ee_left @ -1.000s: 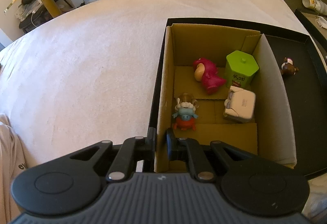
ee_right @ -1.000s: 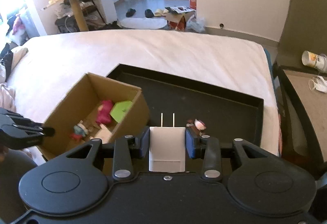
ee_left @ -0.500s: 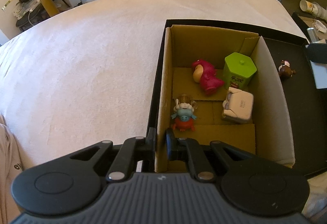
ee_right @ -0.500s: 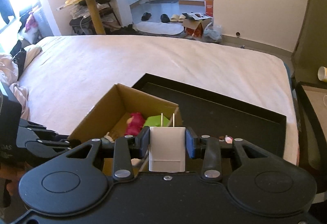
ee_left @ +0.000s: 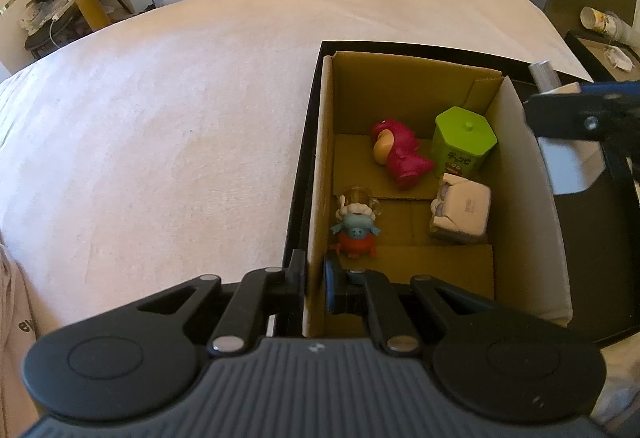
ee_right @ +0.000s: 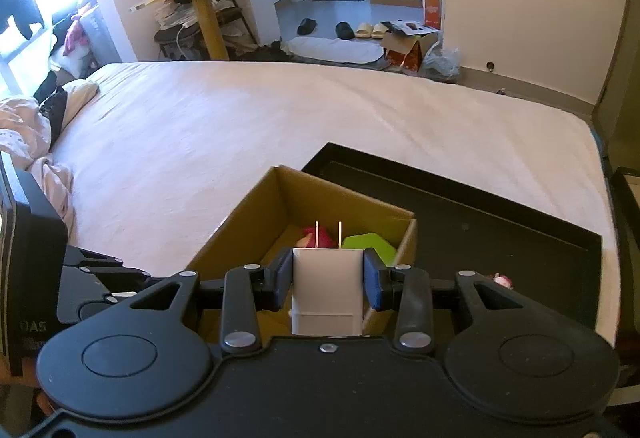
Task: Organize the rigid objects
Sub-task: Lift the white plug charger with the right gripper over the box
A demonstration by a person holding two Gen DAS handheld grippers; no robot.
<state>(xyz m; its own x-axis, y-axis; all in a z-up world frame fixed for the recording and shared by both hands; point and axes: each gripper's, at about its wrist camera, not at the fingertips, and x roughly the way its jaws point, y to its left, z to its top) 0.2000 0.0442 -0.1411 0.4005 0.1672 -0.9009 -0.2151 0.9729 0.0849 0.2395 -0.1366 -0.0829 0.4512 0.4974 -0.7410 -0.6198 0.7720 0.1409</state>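
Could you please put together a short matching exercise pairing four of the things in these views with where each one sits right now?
Things
1. white charger
2. green hexagonal tin
3. pink toy
4. cardboard box

Places
A. lying on the box floor
B. wall pinched by the left gripper
C. clamped in the right gripper
D. upright in the box's far corner

Pairs: 1-C, 2-D, 3-A, 4-B

The cardboard box (ee_left: 420, 174) sits in the tray's (ee_right: 500, 222) left end, on the bed (ee_left: 180, 118). Inside the box — a hexagonal tin (ee_left: 464, 140) in the far right corner, a bear figure (ee_left: 400, 154) left of it, a small carton (ee_left: 462, 208) before the tin, a troll figure (ee_left: 356, 232) by the left wall.
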